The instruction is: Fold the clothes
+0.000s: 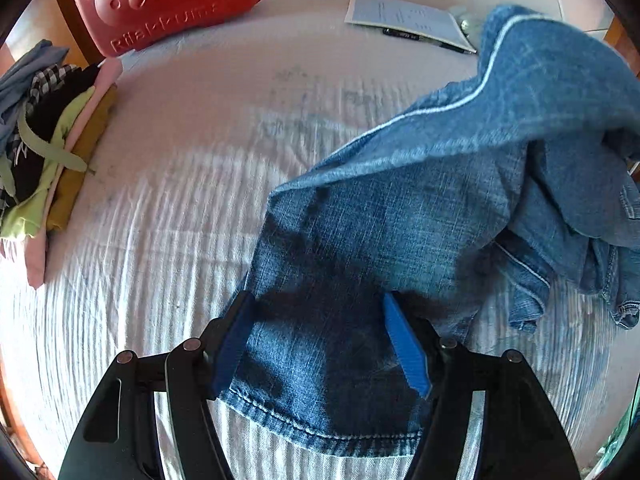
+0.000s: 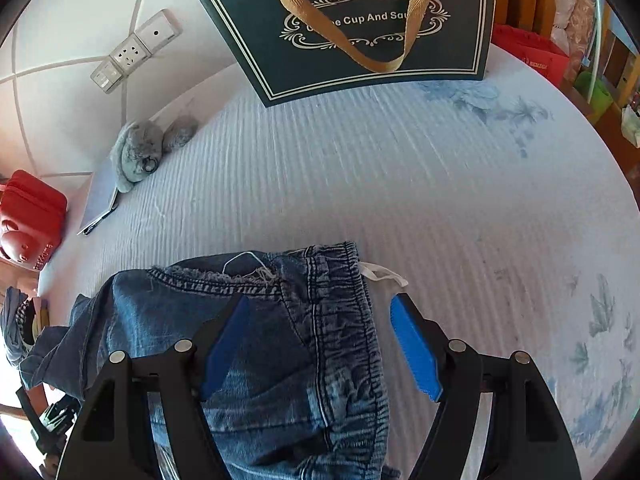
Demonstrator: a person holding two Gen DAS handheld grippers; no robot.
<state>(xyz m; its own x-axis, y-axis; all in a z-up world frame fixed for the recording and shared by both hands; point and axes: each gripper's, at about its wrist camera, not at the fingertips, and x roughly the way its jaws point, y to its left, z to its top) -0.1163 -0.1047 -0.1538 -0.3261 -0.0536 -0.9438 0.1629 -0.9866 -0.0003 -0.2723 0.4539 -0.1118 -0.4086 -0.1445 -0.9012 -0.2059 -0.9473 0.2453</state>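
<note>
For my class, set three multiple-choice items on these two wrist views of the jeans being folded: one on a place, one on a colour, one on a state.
1. Which part of the jeans lies under the left gripper?
A. waistband
B. stitched leg hem
C. back pocket

2. What colour is the case with the bear face?
A. red
B. green
C. white

3. How does the right gripper stand?
A. shut on the waistband
B. shut on nothing
C. open over the waistband

Answers:
1 B, the hem runs between its blue pads.
2 A, the case is plainly red.
3 C, the pads stand apart, with the elastic waistband between them and not pinched.
</note>
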